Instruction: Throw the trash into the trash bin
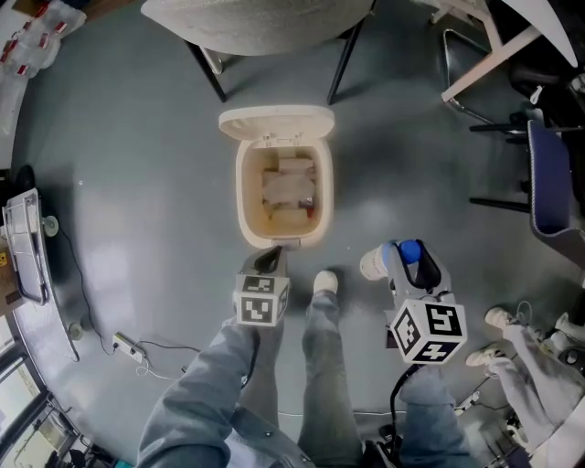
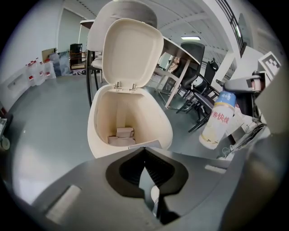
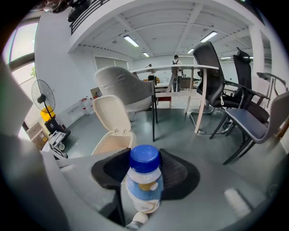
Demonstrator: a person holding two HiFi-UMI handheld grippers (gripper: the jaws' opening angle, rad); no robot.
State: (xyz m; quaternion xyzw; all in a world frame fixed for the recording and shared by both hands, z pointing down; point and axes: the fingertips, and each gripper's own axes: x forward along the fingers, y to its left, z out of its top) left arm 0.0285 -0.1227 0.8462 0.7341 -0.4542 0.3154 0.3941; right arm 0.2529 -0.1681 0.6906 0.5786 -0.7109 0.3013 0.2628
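Observation:
A cream trash bin (image 1: pixel 245 206) stands on the grey floor with its lid (image 1: pixel 276 122) swung open and flat paper pieces (image 1: pixel 289 186) at the bottom. My left gripper (image 1: pixel 271 259) is shut, its tip at the bin's near rim; in the left gripper view its jaws (image 2: pixel 144 153) meet just below that rim (image 2: pixel 131 145) with nothing seen between them. To the right of the bin my right gripper (image 1: pixel 402 260) is shut on a white plastic bottle (image 1: pixel 377 263) with a blue cap. The bottle (image 3: pixel 144 182) stands between the pads (image 3: pixel 177 176), cap pointing away from the camera.
A grey shell chair (image 1: pixel 260 23) stands right behind the bin. Black office chairs (image 1: pixel 548 178) and white table legs (image 1: pixel 484 55) are at the right. A power strip with its cable (image 1: pixel 128 345) lies on the floor at the left. The person's shoe (image 1: pixel 324 281) is near the bin.

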